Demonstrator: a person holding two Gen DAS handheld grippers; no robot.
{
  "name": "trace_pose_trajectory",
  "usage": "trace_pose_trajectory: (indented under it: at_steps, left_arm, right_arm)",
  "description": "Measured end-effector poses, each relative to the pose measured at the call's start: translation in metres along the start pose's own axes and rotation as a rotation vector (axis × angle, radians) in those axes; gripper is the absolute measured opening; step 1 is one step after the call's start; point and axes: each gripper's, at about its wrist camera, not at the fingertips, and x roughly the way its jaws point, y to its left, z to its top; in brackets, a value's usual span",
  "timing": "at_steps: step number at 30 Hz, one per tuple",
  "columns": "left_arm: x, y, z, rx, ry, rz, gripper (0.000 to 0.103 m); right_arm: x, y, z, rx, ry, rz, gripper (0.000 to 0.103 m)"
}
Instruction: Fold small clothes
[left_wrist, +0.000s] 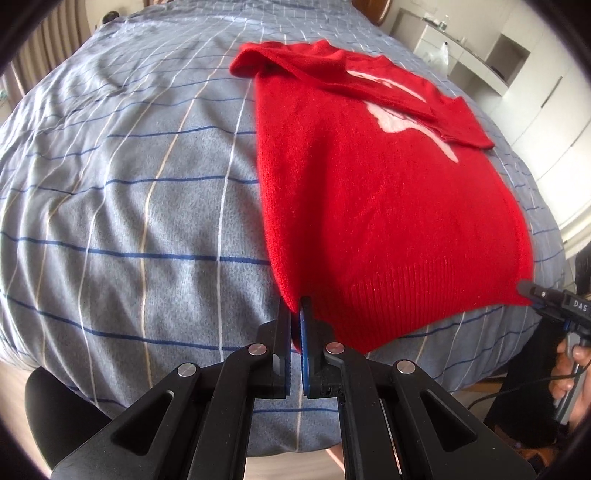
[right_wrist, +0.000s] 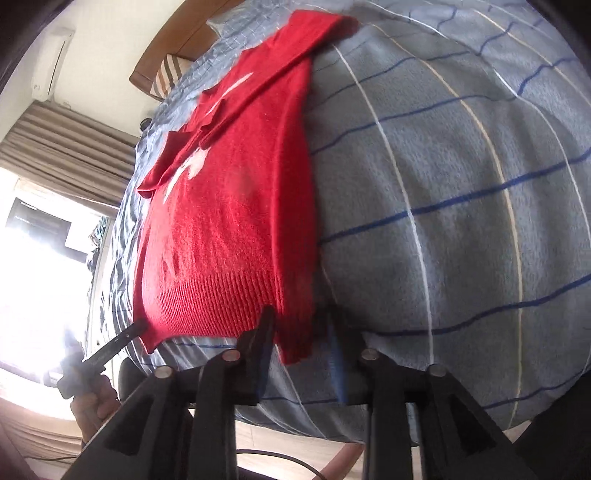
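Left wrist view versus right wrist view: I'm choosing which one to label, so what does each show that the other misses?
Only the left wrist view shows white cabinets and the left gripper shut on the sweater's hem corner. Only the right wrist view shows a bright window, curtains, an air conditioner, and the right gripper open around the other hem corner. Both show the red sweater flat on the plaid bedspread.

We see a bed under a grey-blue checked cover; a red sweater lies flat on it, near its foot edge.
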Motion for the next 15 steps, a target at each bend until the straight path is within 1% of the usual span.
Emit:
trace_pose_trajectory:
  at_steps: [1,2,3,5,6,7,9,10,12,15]
  left_arm:
    - [0.001,0.000,0.001,-0.001,0.000,0.003,0.002]
    - [0.002,0.000,0.001,-0.005,0.000,0.003,0.002]
    - [0.003,0.001,0.001,-0.009,-0.001,0.002,0.002]
    - [0.004,0.001,0.002,-0.017,-0.003,0.003,0.002]
    - [0.004,0.001,0.002,-0.020,-0.003,0.003,0.002]
    - [0.005,0.000,0.001,-0.022,-0.005,0.003,0.002]
    - [0.004,0.001,0.001,-0.026,-0.006,0.000,0.002]
    - [0.004,0.002,0.000,-0.028,-0.007,-0.002,0.002]
    - [0.004,0.003,0.000,-0.033,-0.005,-0.006,0.002]
    - [0.004,0.003,-0.001,-0.032,-0.007,-0.005,0.002]
  right_arm:
    - [-0.002,0.005,0.002,-0.019,-0.007,0.000,0.052]
    - [-0.004,0.010,0.002,-0.038,-0.019,0.005,0.064]
    - [-0.004,0.014,0.003,-0.057,-0.027,0.009,0.070]
    - [0.000,0.016,0.005,-0.078,-0.021,-0.006,0.070]
    - [0.004,0.014,0.007,-0.081,-0.013,-0.020,0.069]
    - [0.007,0.011,0.007,-0.081,-0.007,-0.038,0.065]
    - [0.008,0.003,0.005,-0.072,-0.005,-0.085,0.032]
    - [0.007,-0.003,0.004,-0.056,-0.006,-0.084,0.028]
    - [-0.002,-0.015,0.000,-0.020,-0.009,-0.081,0.028]
    - [-0.017,-0.021,-0.008,-0.027,-0.026,-0.116,0.029]
